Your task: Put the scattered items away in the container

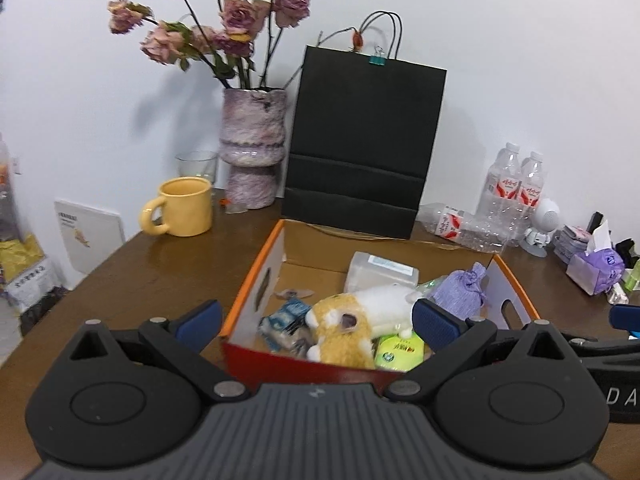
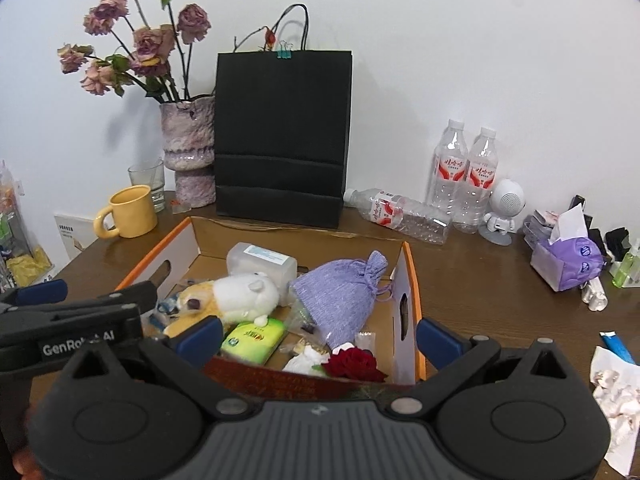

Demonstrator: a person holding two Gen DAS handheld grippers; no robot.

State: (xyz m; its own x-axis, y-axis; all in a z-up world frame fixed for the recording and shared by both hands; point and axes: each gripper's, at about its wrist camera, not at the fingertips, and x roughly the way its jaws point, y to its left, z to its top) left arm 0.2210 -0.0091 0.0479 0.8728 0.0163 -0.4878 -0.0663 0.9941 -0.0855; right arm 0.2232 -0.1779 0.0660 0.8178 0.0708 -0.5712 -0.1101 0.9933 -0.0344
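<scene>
Even bright indoor light, soft wall shadows, strong fisheye warp w/ dark corners.

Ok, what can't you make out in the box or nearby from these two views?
- Box floor near its front wall: hidden by both grippers' bodies.
- Crumpled white paper, right wrist view: cut off by the frame edge.
- Small wrapped bits beside the red rose: too small to identify.
- Blue packet, left wrist view: blurred.

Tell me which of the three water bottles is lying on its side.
The water bottle nearest the black paper bag, cap pointing toward it, lies flat on the table. The other two bottles stand upright together beside the small white robot figure.
</scene>
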